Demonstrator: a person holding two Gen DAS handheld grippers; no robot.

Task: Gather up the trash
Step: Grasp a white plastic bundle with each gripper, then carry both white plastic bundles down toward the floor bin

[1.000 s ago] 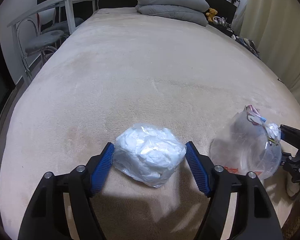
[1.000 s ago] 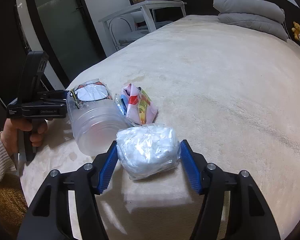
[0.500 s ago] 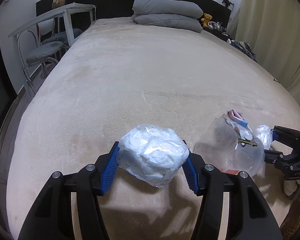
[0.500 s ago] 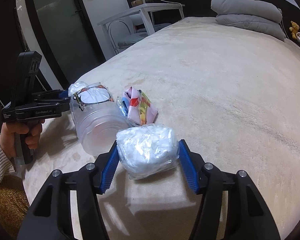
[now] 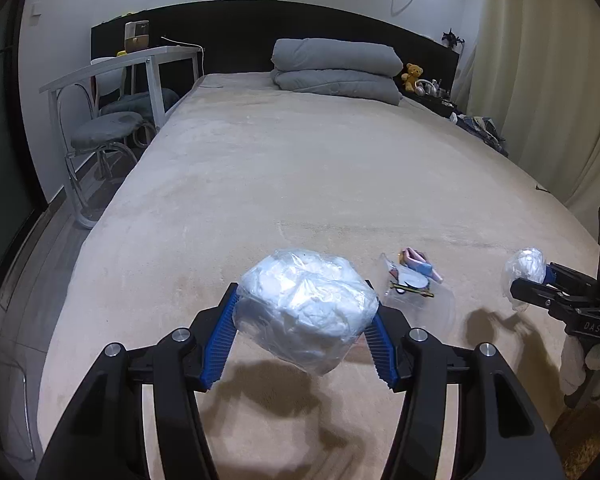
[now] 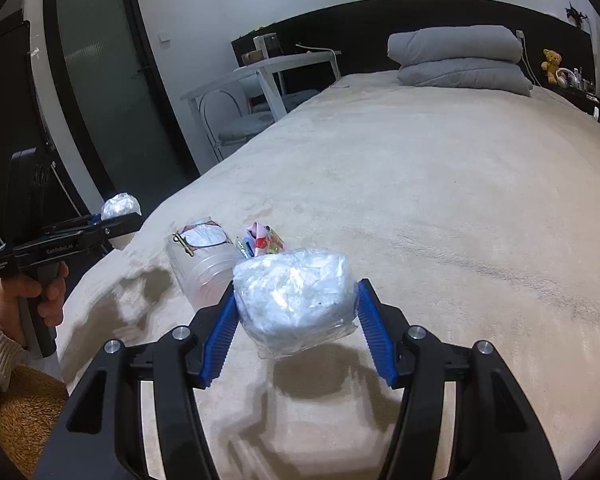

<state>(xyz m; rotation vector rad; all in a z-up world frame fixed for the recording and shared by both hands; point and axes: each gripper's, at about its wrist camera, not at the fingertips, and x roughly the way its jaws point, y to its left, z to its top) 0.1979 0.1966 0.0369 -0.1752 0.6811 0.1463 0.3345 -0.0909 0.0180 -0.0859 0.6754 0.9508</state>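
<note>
Left wrist view showed the left gripper (image 5: 304, 312) with its jaws squeezed shut on the left bundle (image 5: 306, 314), a soft white lump wrapped in clear plastic. A second ago that bundle sat on the bed (image 5: 300, 184). Now it hung up in the air, with its dark shadow on the bed below it. The right gripper (image 6: 296, 304) had done the same with the right bundle (image 6: 294, 300), also pinched between its jaws and lifted.

So both pieces of trash looked picked up and ready to be carried to a bin. No bin showed in either view.

The clear tub (image 6: 204, 264) and the bright wrappers (image 6: 262, 240) lay on the bed, not picked up yet.

Only the right wrist view showed the person's hand (image 6: 28, 300) around the left gripper's handle, and the dark door behind it. Only the left wrist view showed the curtain (image 5: 540, 100).
</note>
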